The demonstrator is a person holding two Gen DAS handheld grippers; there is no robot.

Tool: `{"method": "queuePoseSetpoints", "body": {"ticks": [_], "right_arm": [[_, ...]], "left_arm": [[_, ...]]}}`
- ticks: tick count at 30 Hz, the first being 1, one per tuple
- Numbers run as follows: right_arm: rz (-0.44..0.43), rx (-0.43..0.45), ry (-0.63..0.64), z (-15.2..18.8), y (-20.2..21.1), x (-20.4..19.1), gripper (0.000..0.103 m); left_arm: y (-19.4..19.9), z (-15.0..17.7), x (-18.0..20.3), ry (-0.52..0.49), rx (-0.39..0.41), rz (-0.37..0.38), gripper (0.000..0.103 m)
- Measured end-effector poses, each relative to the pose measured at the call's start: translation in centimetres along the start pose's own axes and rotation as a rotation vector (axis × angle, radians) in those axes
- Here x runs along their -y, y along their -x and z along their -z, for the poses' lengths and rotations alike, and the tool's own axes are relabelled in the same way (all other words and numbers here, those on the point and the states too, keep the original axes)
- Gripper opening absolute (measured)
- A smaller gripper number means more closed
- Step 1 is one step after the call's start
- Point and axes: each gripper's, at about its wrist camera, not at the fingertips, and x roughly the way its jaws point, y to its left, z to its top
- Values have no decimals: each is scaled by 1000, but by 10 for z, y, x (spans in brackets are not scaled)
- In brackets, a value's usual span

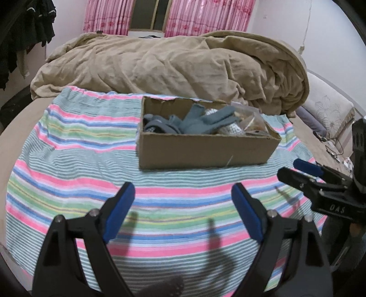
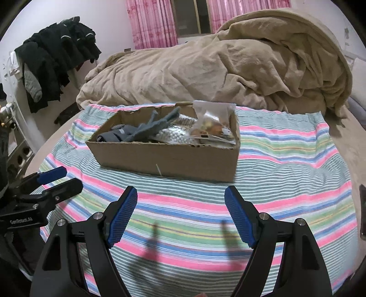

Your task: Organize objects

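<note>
A cardboard box stands on a striped towel on the bed. In it lie grey gloves, a white knitted item and a clear bag of small items. My left gripper is open and empty, held above the towel in front of the box; it also shows in the right wrist view. My right gripper is open and empty, in front of the box; it shows at the right of the left wrist view.
A crumpled beige blanket lies behind the box. Dark clothes hang at the left. Pink curtains cover the back wall. A pillow lies at the right bed edge.
</note>
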Motion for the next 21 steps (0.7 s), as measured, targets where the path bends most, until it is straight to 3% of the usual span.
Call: {"method": "queuePoseSetpoints", "body": {"ticks": [21], "right_arm": [[12, -2, 0, 1, -2, 3, 81]], "left_arm": [[-3, 5, 11, -47, 33, -24, 87]]}}
